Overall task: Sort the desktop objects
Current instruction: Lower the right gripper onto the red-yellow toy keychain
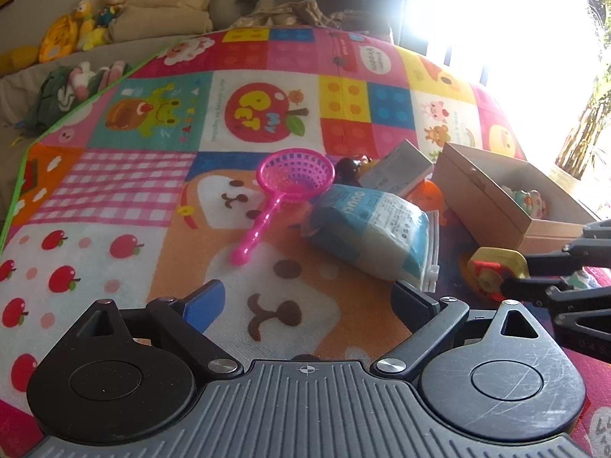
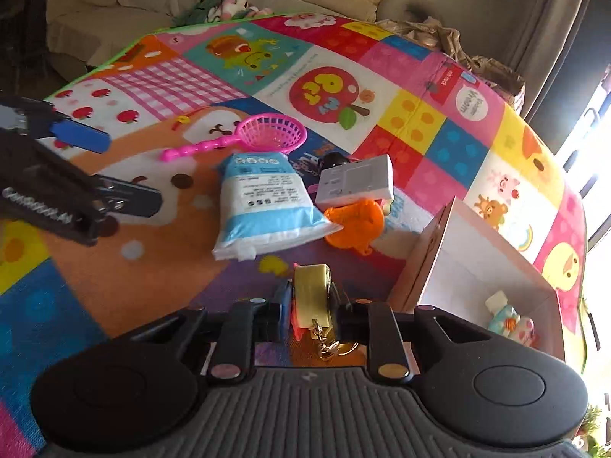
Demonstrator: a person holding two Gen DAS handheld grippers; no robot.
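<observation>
Only the right wrist view shows the keychain's [image 2: 311, 297] chain; right jaws clamp it, left apart.

A yellow keychain toy [image 2: 311, 294] is sitting upright, pinched between the right gripper's [image 2: 311, 307] fingers [image 2: 283, 305], its chain dangling. A pink strainer [image 2: 267, 135], blue-white pouch [image 2: 263, 202], grey box [image 2: 357, 187] and orange toy [image 2: 357, 225] are lying clustered on the mat beside an open cardboard box [image 2: 431, 252].
</observation>
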